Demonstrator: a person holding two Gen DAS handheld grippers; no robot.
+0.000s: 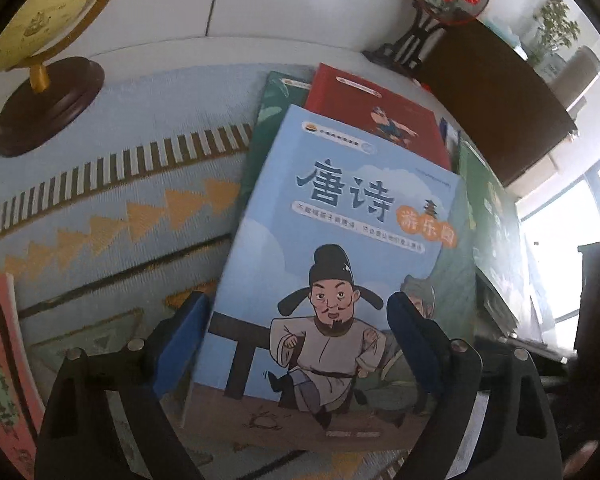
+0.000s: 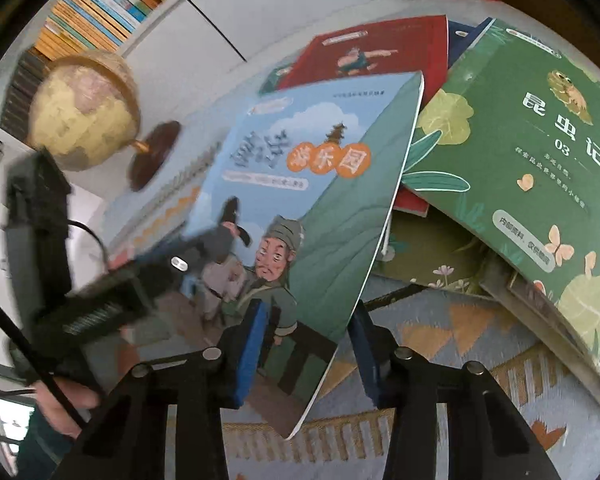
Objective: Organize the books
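Now: light-blue paperback poetry book (image 2: 300,208) lifted; left gripper (image 1: 296,344) straddles it (grip unclear), right gripper (image 2: 305,344) agape at 6 o'clock corner. Clamp squarely, keep level.

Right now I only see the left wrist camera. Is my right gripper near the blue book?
Observer: Yes. The right gripper is open, and the blue book has its edge running between the fingers.
Operator: What's on the green book's cover?
Observer: The green book shows butterflies and the number 03.
Operator: Is anything under it?
Observer: An olive book with flowers lies beneath it.
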